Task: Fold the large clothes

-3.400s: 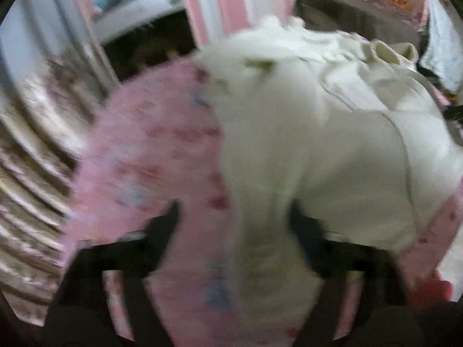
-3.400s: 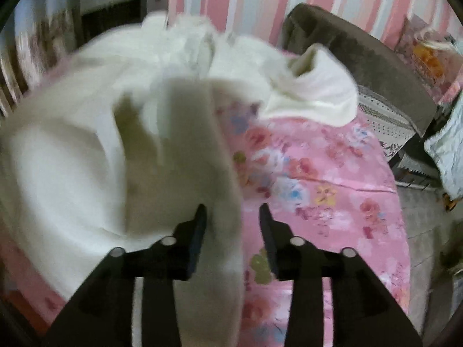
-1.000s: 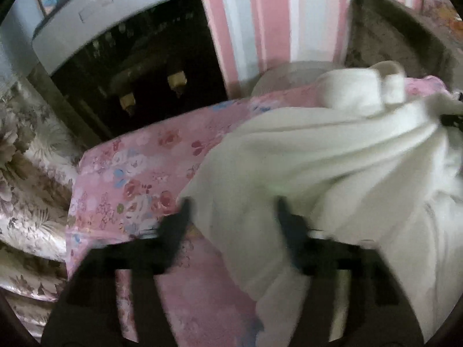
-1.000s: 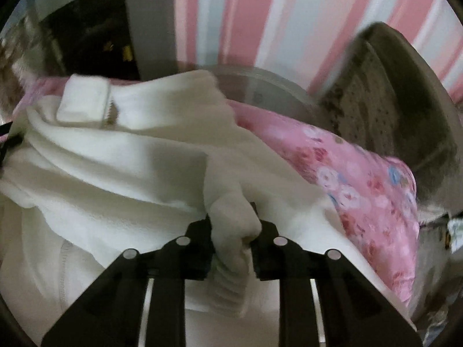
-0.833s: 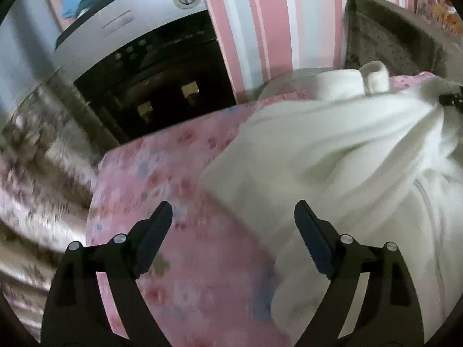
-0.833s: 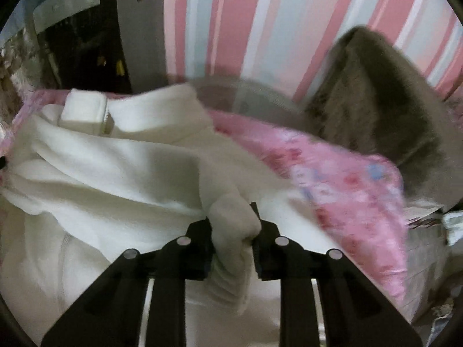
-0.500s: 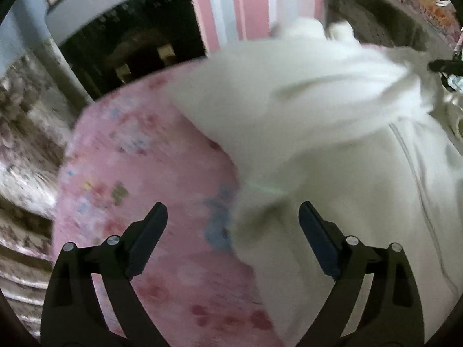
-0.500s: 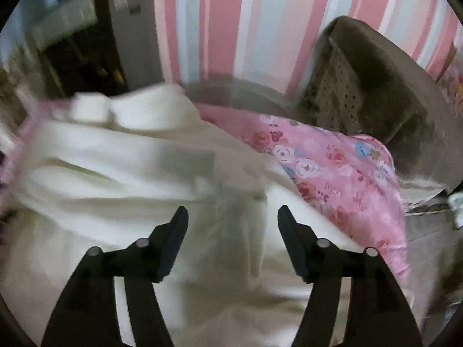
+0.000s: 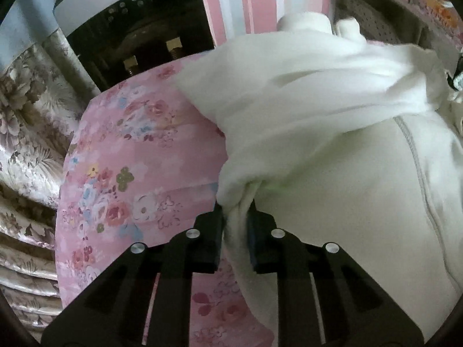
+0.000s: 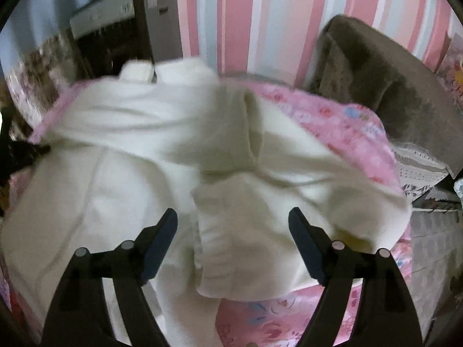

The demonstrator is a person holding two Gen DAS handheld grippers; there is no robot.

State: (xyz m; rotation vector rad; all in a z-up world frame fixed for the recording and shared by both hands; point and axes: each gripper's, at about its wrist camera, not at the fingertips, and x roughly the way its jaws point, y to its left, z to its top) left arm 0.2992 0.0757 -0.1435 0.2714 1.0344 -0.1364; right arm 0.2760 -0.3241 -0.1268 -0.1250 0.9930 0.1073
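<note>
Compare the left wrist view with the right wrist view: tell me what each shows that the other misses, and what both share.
Only the left wrist view shows the left tool closing on a bunched edge of the white garment, and a floral curtain at the left. Only the right wrist view shows the right tool, jaws opening, pads off the cloth, above the ribbed cuff of a sleeve lying on the garment. Both show the garment spread on the pink floral cover, the striped wall, the brown chair and a dark appliance.
</note>
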